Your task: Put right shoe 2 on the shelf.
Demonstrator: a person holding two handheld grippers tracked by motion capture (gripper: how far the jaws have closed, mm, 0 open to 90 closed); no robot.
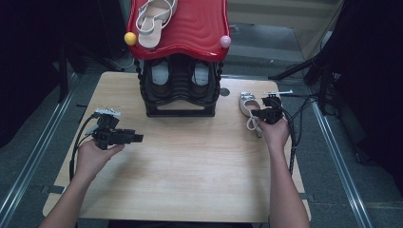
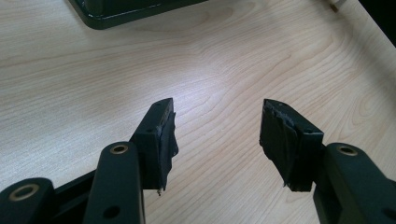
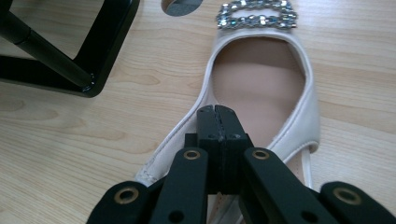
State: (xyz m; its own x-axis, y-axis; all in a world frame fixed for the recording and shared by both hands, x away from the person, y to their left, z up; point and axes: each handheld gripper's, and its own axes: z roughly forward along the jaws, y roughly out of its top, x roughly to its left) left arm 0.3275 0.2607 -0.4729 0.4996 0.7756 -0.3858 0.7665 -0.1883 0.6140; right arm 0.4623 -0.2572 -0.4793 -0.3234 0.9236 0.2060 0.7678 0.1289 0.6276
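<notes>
A pale cream sandal [image 1: 246,103] with a rhinestone buckle [image 3: 257,16] lies on the wooden table [image 1: 190,161] to the right of the shoe rack. My right gripper [image 1: 255,113] is over its heel end. In the right gripper view the sandal [image 3: 261,79] lies toe away, and the right gripper [image 3: 217,111] is shut, pads together over the left rim of the insole. I cannot tell whether the rim is pinched. My left gripper [image 1: 140,137] hovers over the table's left side, pointing right. The left gripper [image 2: 217,126] is open over bare wood.
A black shoe rack [image 1: 178,92] with a red wavy top [image 1: 195,23] stands at the back centre. A matching sandal [image 1: 153,19] lies on the top, and shoes [image 1: 160,72] sit inside. The rack's base corner [image 3: 105,53] is left of the sandal. Cables [image 1: 297,118] trail right.
</notes>
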